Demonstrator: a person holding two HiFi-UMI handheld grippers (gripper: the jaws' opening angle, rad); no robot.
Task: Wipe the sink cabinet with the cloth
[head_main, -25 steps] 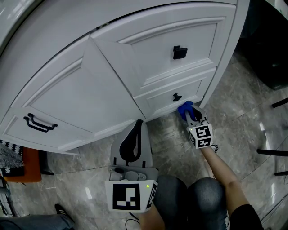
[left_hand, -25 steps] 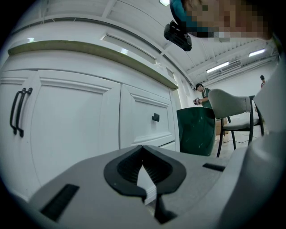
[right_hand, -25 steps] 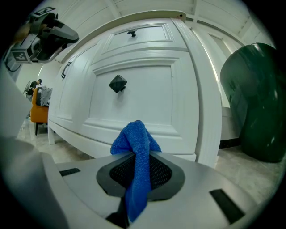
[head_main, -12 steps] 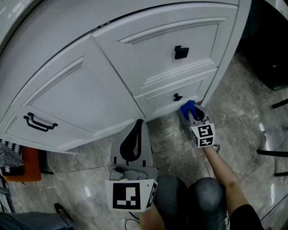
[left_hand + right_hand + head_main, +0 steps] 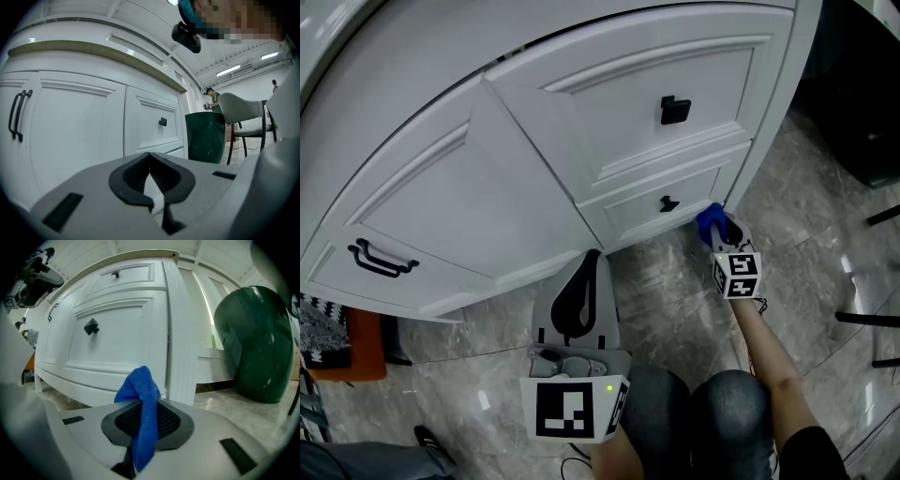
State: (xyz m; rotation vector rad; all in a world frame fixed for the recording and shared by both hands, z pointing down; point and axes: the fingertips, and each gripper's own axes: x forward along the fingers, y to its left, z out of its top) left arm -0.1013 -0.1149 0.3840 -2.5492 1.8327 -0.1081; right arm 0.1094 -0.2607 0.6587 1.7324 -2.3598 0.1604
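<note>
The head view looks steeply down on the sink cabinet (image 5: 487,178) and floor (image 5: 675,309). Both gripper views sit low and close, facing its white fronts, which all three share.

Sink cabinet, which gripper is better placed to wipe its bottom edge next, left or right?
Right. The right gripper is shut on the blue cloth beside the cabinet at its bottom corner; the left gripper is shut on nothing, farther back.

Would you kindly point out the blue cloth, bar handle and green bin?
blue cloth (image 5: 138,386), right gripper view, bunched top.
bar handle (image 5: 382,262), head view, mid-bar.
green bin (image 5: 255,343), right gripper view, side wall.
</note>
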